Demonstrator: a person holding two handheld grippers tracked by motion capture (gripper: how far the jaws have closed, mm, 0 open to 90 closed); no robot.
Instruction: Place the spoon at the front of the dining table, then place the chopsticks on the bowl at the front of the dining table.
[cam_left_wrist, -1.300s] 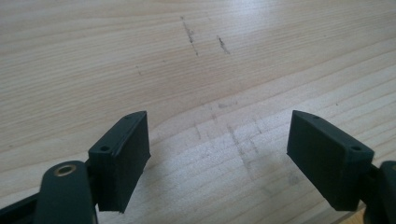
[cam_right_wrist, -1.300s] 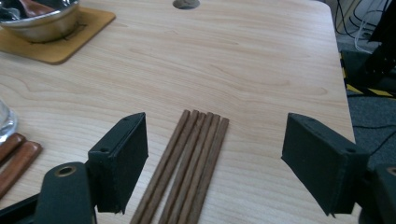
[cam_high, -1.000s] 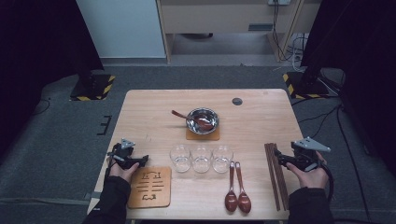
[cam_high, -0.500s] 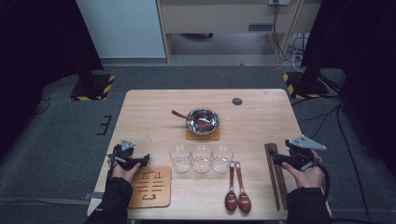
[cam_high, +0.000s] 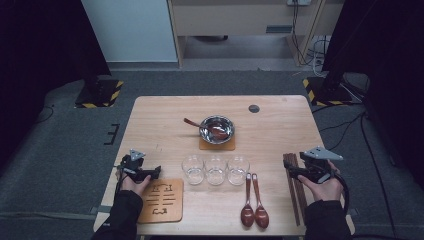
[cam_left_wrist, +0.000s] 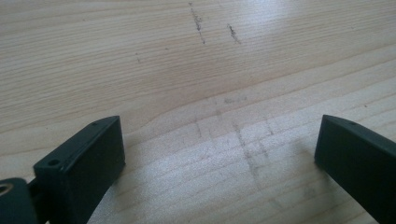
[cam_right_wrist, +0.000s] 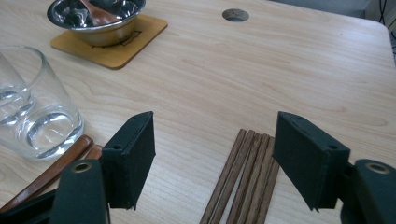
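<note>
While hovering low over chopsticks (cam_right_wrist: 243, 177) near right edge of table (cam_high: 165, 125), right tongs (cam_right_wrist: 215, 154) spread, jaws just been narrowing, nothing pinched; likely lining up to straddle the bundle. Chopsticks laid parallel to right edge, just beside spoons (cam_high: 254, 210), easy reach. Left tongs (cam_left_wrist: 219, 154) spread wide, just been opening, above bare wood near left edge, beside coaster (cam_high: 161, 201); probably idle.

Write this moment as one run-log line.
left gripper: open, jaws just opening, over bare table | right gripper: open, jaws just closing, above chopsticks
</note>
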